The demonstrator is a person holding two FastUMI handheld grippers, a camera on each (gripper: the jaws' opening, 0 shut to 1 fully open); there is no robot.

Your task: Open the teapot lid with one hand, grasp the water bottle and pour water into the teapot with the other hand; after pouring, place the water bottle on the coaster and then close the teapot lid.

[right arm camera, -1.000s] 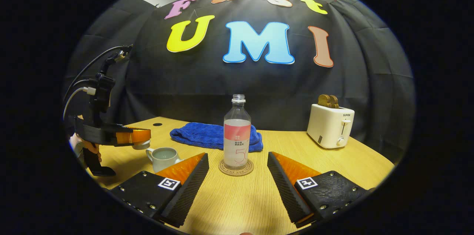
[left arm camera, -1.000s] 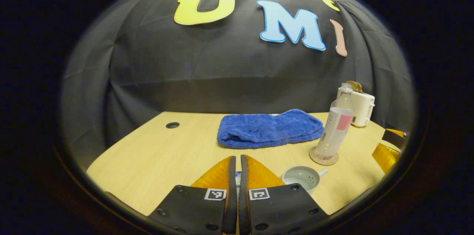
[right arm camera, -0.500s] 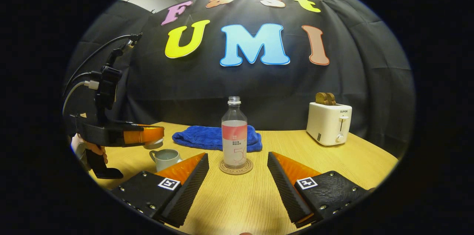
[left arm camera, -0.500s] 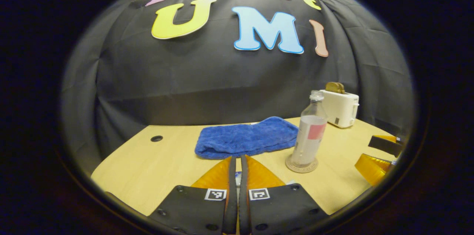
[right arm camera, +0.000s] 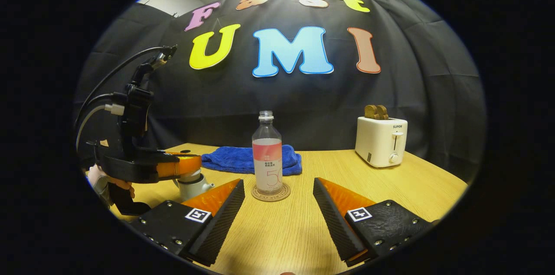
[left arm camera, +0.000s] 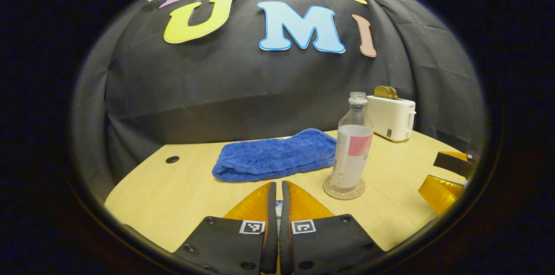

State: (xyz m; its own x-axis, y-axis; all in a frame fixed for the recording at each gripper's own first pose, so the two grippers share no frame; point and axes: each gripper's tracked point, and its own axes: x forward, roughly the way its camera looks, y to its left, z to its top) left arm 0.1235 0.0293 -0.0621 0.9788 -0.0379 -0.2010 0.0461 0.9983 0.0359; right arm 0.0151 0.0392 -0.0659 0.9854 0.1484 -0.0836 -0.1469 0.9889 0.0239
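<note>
Two hand-held grippers: left pinching teapot lid, fragile, I'd lower it gently; right wide open, empty.

In the left gripper view the left gripper sits low over the wooden tabletop, its fingers drawn nearly together with a sliver of something pale caught between them — too hidden to name. Ahead lies a folded blue towel. Just right of it the capless water bottle stands upright on a round coaster, partly filled. Behind it a white toaster holds toast. The right gripper shows at the far right edge.
</note>
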